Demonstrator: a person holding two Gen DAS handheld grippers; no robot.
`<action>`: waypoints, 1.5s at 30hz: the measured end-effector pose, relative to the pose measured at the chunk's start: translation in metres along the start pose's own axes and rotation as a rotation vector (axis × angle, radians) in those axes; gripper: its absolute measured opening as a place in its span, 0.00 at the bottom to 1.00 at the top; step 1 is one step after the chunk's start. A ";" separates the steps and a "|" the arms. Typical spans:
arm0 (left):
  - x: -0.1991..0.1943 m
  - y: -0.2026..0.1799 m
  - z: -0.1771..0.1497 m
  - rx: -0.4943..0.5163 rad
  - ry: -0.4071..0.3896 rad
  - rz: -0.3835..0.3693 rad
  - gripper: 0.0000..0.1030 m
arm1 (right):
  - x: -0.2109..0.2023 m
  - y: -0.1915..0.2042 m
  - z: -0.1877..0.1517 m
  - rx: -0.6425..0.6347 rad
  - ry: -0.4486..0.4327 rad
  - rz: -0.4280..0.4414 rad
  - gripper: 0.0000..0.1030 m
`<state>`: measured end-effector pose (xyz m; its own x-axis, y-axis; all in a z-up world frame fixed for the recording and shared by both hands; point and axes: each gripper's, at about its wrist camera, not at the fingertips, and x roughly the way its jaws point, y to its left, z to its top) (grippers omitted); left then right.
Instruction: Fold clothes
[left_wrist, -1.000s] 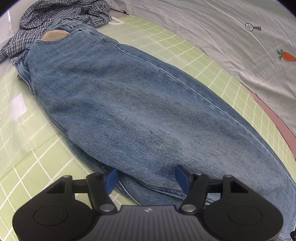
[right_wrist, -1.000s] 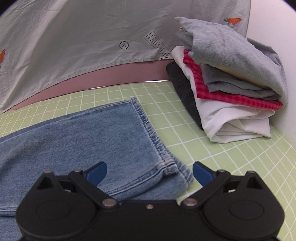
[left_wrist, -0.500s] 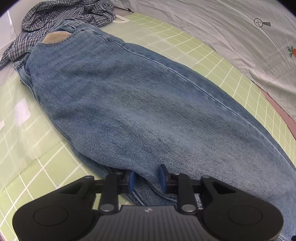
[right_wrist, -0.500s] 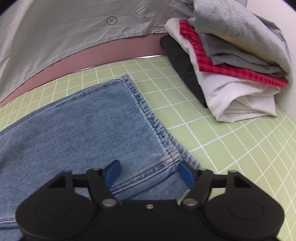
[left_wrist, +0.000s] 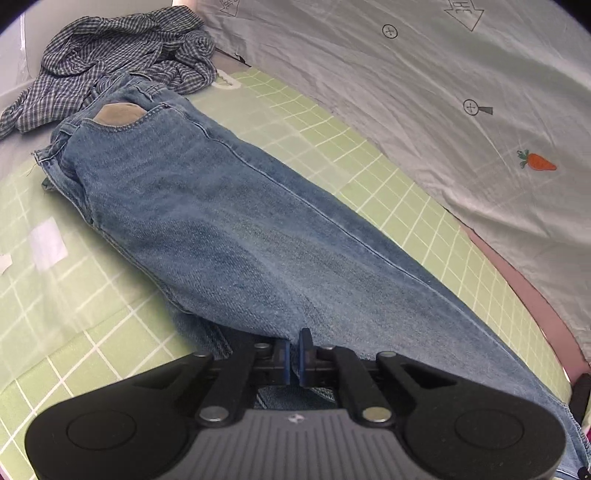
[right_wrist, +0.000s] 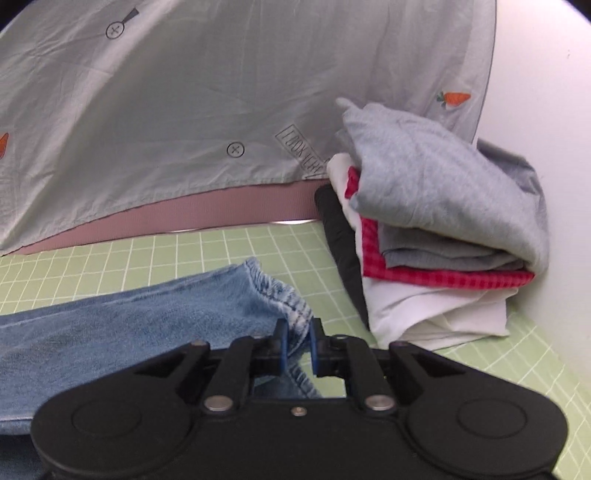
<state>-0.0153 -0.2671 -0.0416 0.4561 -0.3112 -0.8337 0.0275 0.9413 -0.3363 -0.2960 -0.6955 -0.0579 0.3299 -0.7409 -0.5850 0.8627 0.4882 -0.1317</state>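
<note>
Jeans (left_wrist: 229, 229) being pinched by left claw (left_wrist: 291, 354) mid-leg, by right claw (right_wrist: 297, 343) at hem; thin bites risking denim slipping out when lifted.

Left gripper (left_wrist: 294, 356): matte black body with two round, dished discs at the outer ends, angular black linkage arms, silver rivets at the pivots, a ribbed grey centre plate bearing a small pale emblem, blue fingertips (left_wrist: 283, 360) on black carriers. Right gripper (right_wrist: 297, 347): same black shell and round discs, but an all-black centre with one small silver screw in the middle, two larger silver rivets on the linkage arms, triangular cut-outs in the outer links, blue pads (right_wrist: 282, 347) at the tips.
</note>
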 end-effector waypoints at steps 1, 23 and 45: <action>-0.001 0.002 -0.004 -0.002 0.009 -0.002 0.04 | -0.002 -0.003 -0.003 -0.003 0.004 -0.011 0.11; -0.022 0.056 -0.023 -0.056 -0.029 0.089 0.71 | -0.016 0.033 -0.065 -0.065 0.172 0.018 1.00; -0.001 0.212 0.109 -0.154 -0.081 0.107 0.84 | -0.108 0.169 -0.089 0.011 0.198 0.063 1.00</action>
<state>0.0875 -0.0534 -0.0642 0.5190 -0.1930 -0.8327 -0.1587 0.9355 -0.3158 -0.2196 -0.4918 -0.0889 0.3030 -0.6033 -0.7377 0.8472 0.5251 -0.0814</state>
